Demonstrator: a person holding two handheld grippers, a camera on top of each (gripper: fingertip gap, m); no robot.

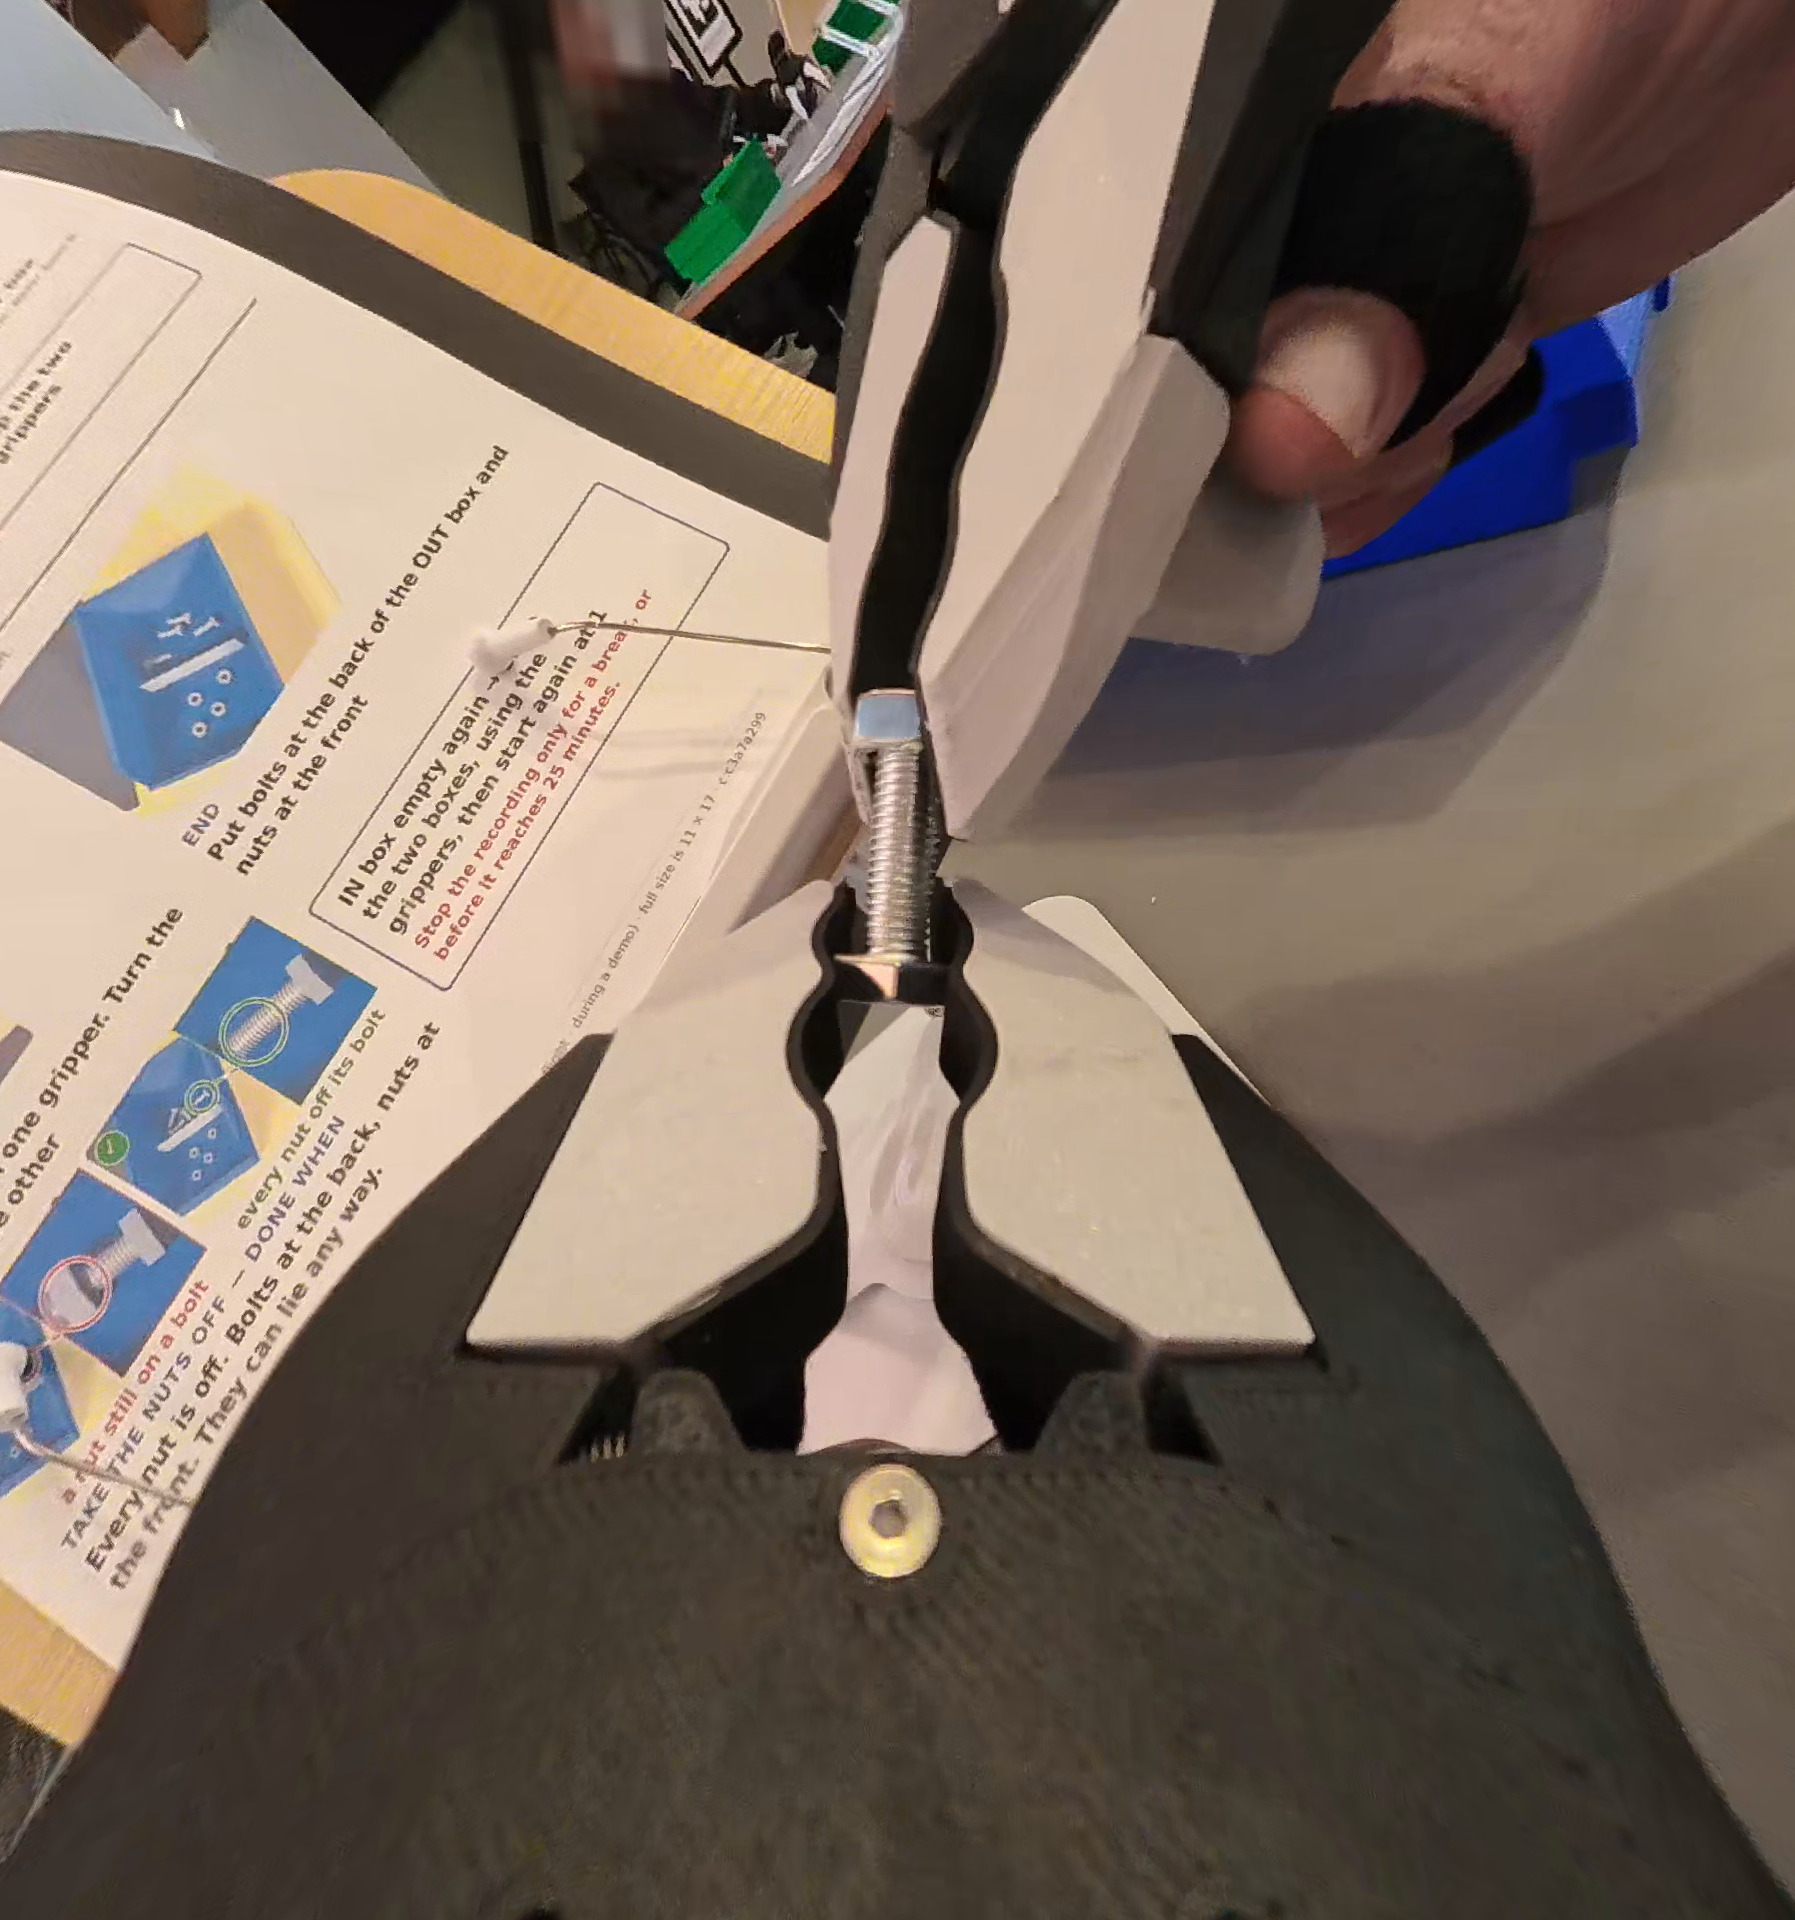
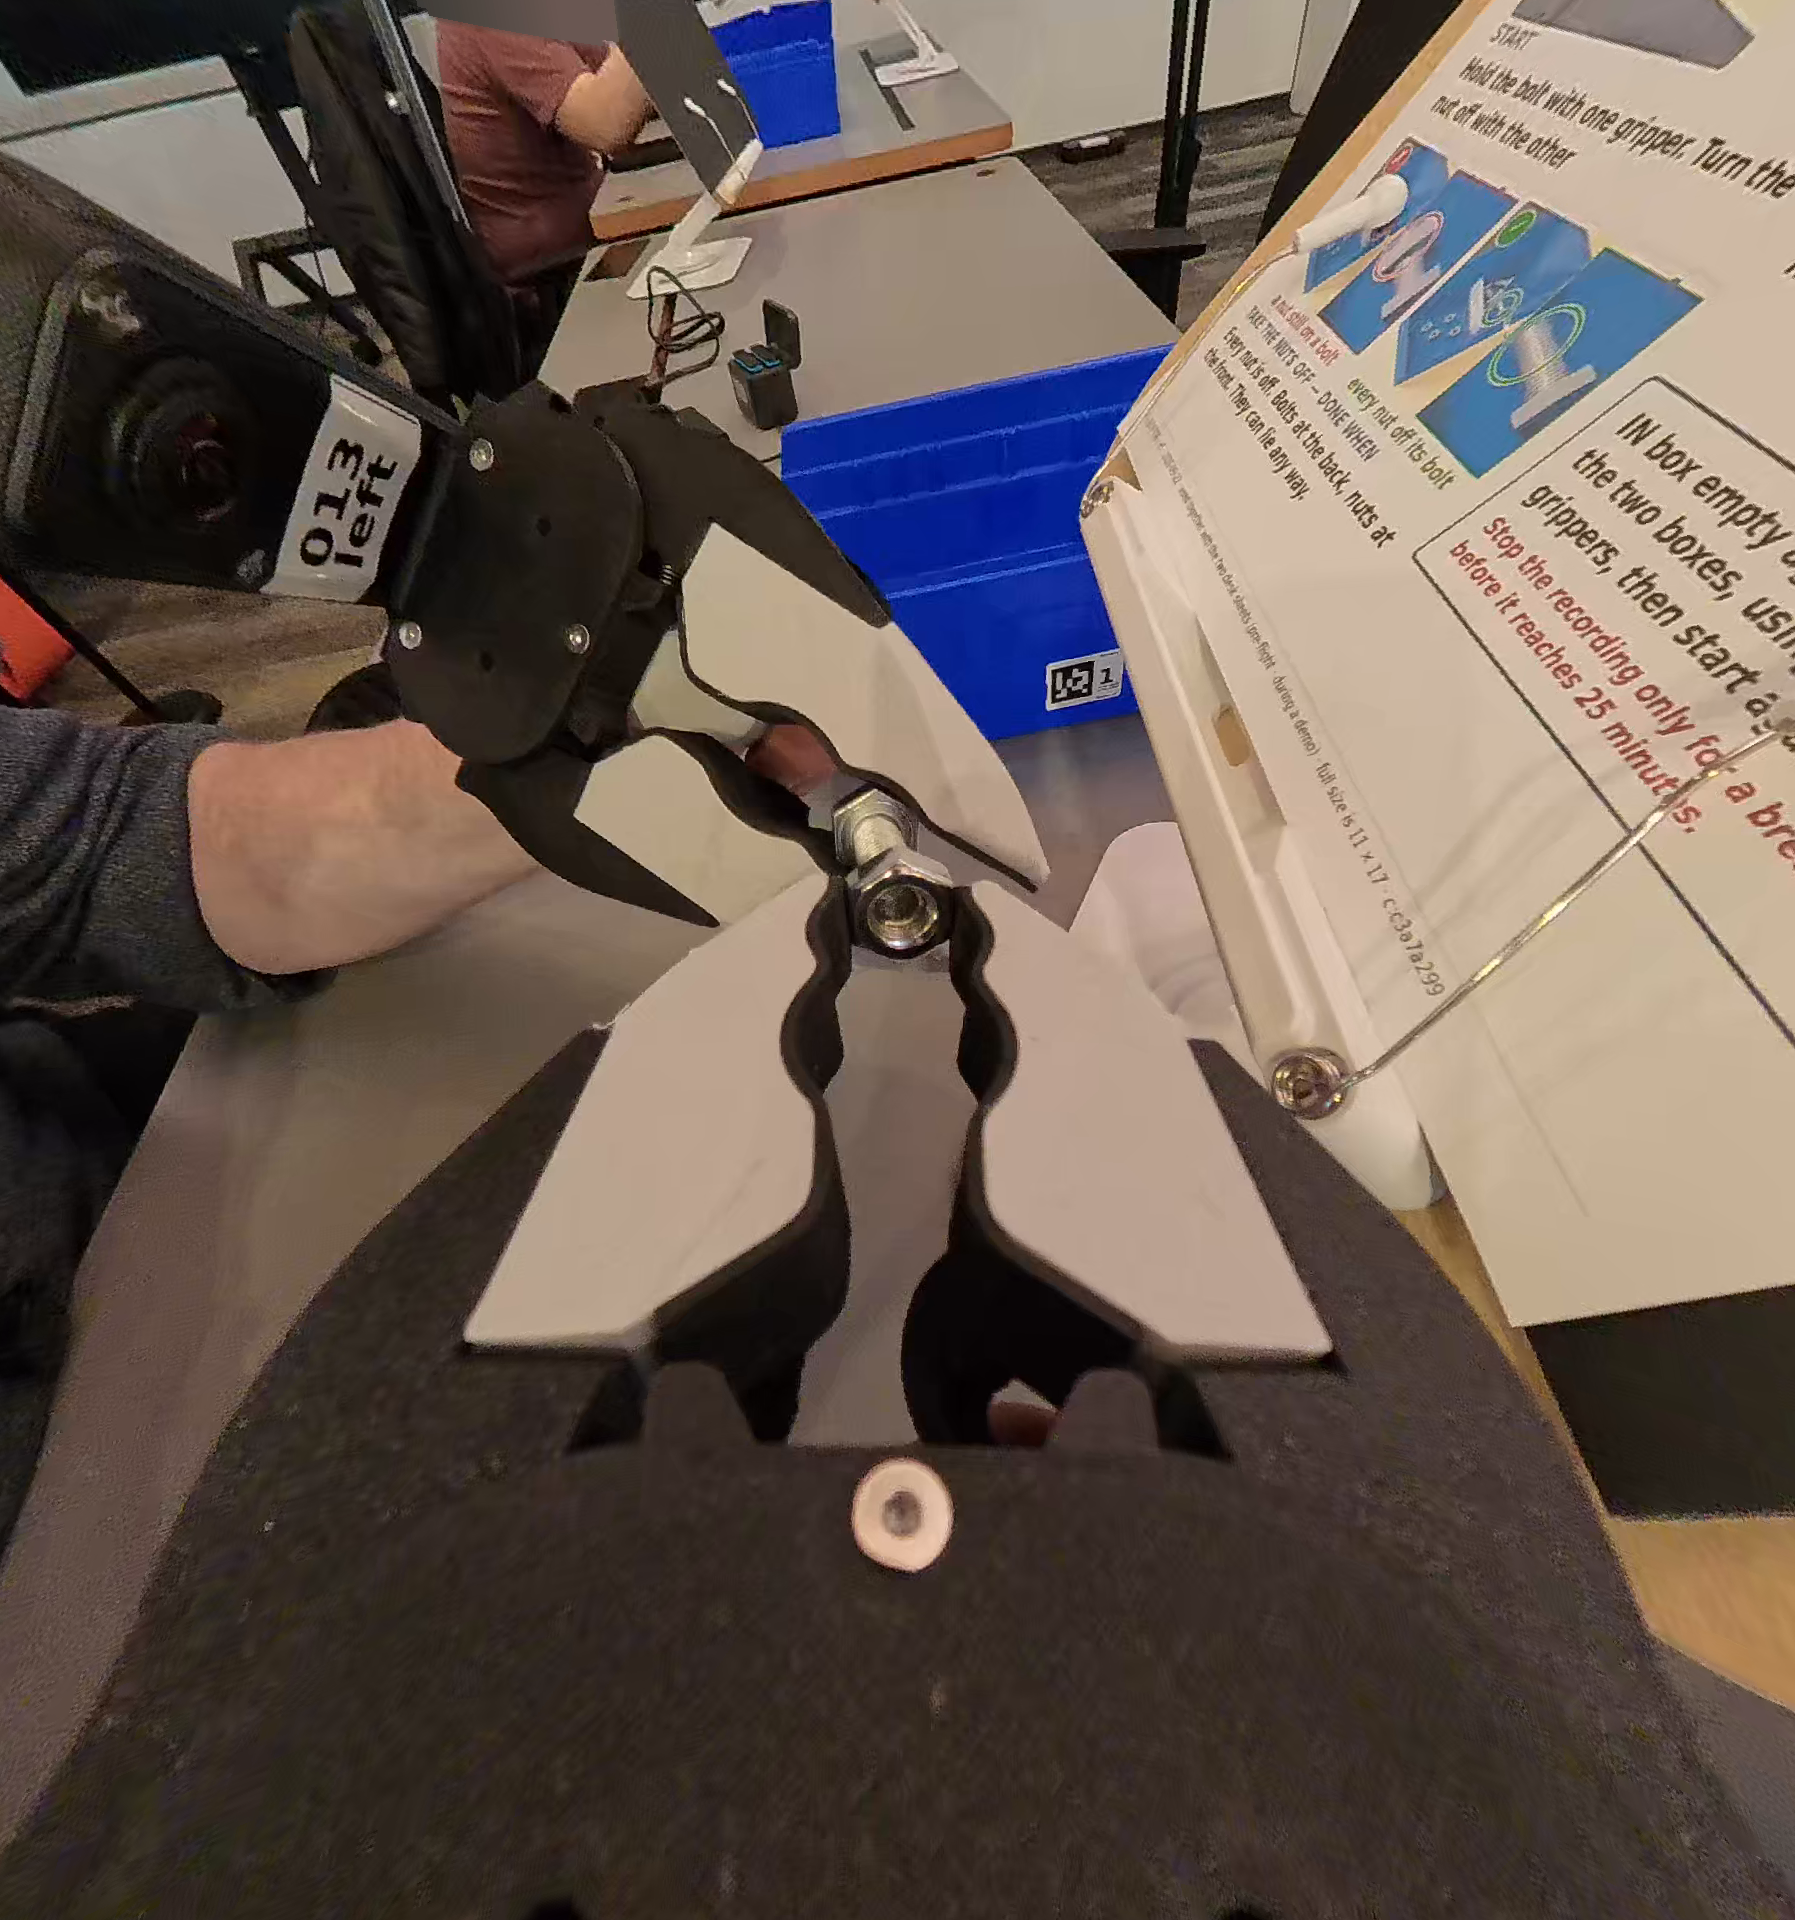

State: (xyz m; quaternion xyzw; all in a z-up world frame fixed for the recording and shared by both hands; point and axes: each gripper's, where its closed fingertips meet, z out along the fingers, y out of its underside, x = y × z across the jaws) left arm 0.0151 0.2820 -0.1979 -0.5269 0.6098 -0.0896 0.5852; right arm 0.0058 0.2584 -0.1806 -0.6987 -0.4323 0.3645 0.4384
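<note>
A silver bolt (image 1: 898, 842) with a hex nut (image 2: 898, 914) on its thread hangs in the air between my two grippers. My left gripper (image 1: 898, 914) is shut on the bolt's head (image 1: 888, 977), low in the left wrist view. My right gripper (image 2: 898, 899) is shut on the nut, whose open face and the bolt's end point at the right wrist camera. In the left wrist view the right gripper (image 1: 903, 810) comes down from above and grips the nut (image 1: 885, 722). In the right wrist view the left gripper (image 2: 862, 831) comes in from the left and holds the head (image 2: 851, 805).
A printed instruction sheet (image 1: 353, 727) leans on a white stand with a wire clip (image 2: 1495, 935), close to both grippers. A blue bin (image 2: 955, 540) stands on the grey table (image 1: 1495, 935) behind them. A forearm (image 2: 332, 831) lies at the left. A person (image 2: 529, 135) sits at a far desk. The grippers are tip to tip, or close to it.
</note>
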